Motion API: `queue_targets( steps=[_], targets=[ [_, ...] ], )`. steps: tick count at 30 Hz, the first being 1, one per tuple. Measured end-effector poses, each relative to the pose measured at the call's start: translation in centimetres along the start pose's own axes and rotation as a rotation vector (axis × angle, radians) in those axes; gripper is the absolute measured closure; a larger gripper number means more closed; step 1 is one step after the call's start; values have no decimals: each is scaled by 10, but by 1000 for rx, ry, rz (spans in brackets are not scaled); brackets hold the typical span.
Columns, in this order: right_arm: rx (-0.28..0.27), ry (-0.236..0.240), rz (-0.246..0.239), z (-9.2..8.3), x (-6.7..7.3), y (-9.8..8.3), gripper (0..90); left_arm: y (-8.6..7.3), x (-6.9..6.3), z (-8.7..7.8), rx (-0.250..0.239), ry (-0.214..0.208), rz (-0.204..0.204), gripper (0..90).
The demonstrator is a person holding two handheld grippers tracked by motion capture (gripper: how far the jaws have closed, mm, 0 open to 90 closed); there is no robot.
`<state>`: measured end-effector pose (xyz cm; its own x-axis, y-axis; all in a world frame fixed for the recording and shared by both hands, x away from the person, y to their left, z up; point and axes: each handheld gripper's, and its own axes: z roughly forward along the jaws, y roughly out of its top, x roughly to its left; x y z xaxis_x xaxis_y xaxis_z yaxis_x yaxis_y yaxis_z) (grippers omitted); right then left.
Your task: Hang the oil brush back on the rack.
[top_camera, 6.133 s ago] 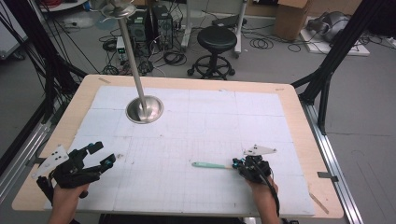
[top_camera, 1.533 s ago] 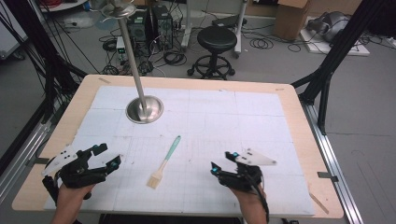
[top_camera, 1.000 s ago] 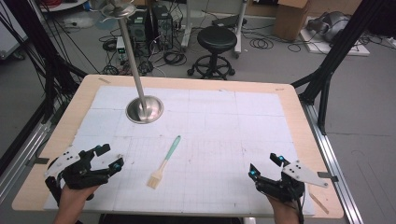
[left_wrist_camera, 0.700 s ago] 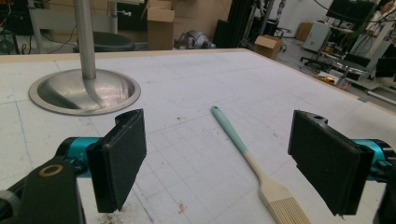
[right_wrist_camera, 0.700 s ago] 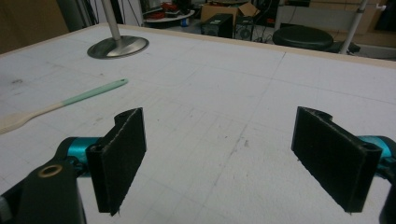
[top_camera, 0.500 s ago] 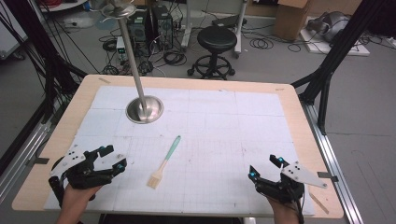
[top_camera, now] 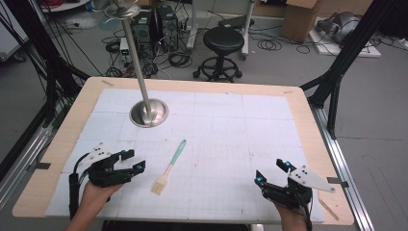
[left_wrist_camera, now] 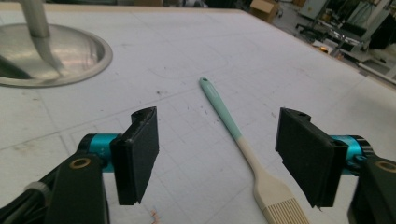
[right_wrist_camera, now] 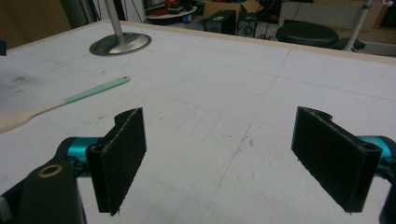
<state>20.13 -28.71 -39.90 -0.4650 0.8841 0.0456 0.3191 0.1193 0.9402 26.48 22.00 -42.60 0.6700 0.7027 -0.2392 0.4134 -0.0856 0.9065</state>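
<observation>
Left gripper (top_camera: 136, 160) has slid in toward the pastry brush (top_camera: 169, 166) since half a second ago, and its jaws have just been closing a bit, though they're apart with nothing between them yet. Brush hasn't budged: it lies flat on the tabletop (top_camera: 269, 130), mint handle pointing toward the metal stand base (top_camera: 148, 112), bristles toward the person. In the left gripper view the brush (left_wrist_camera: 243, 144) sits just ahead of the jaws. Right gripper (top_camera: 273, 172) stays parked at the near right corner, jaws wide, holding nothing.
</observation>
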Motion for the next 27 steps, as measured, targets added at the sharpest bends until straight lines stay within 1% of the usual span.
queue_targets(
  steps=[4,5,6,8,10,12,16,18,20,21,24,26,27],
  targets=[
    [0,-8,7,-1,-1,0,167,0,-3,19,58,-13,-8,353],
    [1,-7,9,-2,-1,0,167,1,-4,24,80,-8,0,361],
    [0,-9,7,-1,-1,0,167,2,-6,28,93,-5,8,358],
    [0,-8,6,-1,0,0,167,5,-13,37,108,-18,14,359],
    [4,-7,2,-1,0,0,167,8,-22,49,135,-24,33,358],
    [4,-9,-1,-1,1,1,167,9,-28,58,154,-20,44,358],
    [-2,-10,-1,-2,0,1,167,8,-36,75,203,4,61,369],
    [-1,-10,2,-3,0,1,167,7,-39,80,222,18,65,388],
    [0,-9,4,-3,0,1,167,6,-41,85,246,44,71,410],
    [0,-9,3,-3,0,1,167,5,-41,86,250,50,68,434],
    [0,-8,3,-3,0,1,167,4,-42,90,292,80,78,462],
    [-2,-6,3,-3,0,1,167,2,-42,92,307,96,78,498],
    [-4,-5,4,-3,0,1,167,2,-42,93,307,101,81,512]
  ],
)
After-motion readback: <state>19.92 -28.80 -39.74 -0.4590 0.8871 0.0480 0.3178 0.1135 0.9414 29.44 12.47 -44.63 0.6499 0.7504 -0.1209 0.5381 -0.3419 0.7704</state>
